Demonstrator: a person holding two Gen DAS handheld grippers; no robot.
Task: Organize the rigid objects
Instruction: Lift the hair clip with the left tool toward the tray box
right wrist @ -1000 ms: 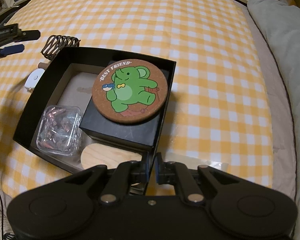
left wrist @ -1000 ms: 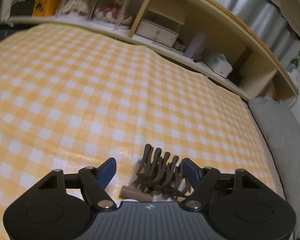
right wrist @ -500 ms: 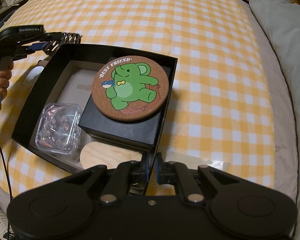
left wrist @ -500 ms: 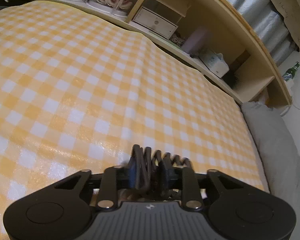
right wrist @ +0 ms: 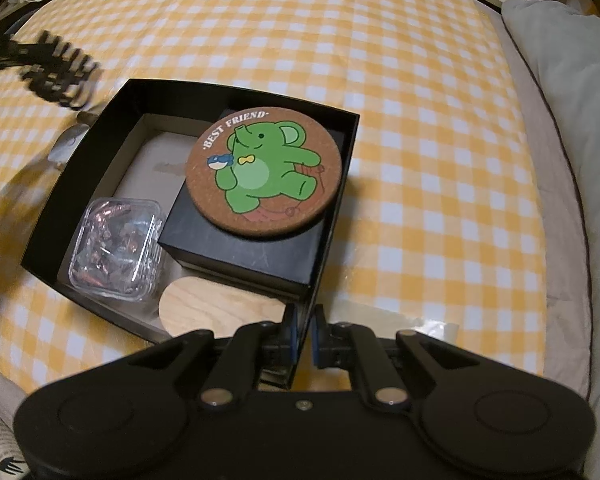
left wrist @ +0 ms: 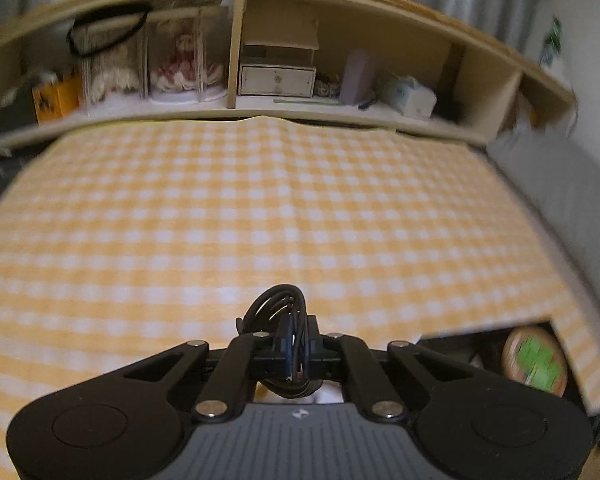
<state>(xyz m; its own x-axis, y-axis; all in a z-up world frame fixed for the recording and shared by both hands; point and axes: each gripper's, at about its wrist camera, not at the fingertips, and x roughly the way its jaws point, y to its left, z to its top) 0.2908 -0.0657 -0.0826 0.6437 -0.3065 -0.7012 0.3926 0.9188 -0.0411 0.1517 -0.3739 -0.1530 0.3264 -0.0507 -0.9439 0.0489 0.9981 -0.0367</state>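
Observation:
My left gripper (left wrist: 290,344) holds a dark brown hair claw clip (left wrist: 278,304) above the yellow checked cloth, its jaws closing tight on it. In the right wrist view the clip (right wrist: 60,76) hangs blurred just beyond the far left corner of the black box (right wrist: 236,90). My right gripper (right wrist: 305,328) is shut on the box's near wall. Inside the box lie a smaller black box (right wrist: 244,252) with a cork elephant coaster (right wrist: 264,172) on top, a clear plastic case (right wrist: 116,248) and a wooden disc (right wrist: 216,312).
A small white object (right wrist: 66,146) lies on the cloth against the box's left wall. A grey pillow (right wrist: 572,100) runs along the right. A wooden shelf unit (left wrist: 276,80) full of items stands past the far edge. A clear wrapper (right wrist: 436,326) lies near my right gripper.
The left jaws closed on the hair clip and lifted it off the cloth; the left view rose and rolled level. The right gripper and the box stayed still.

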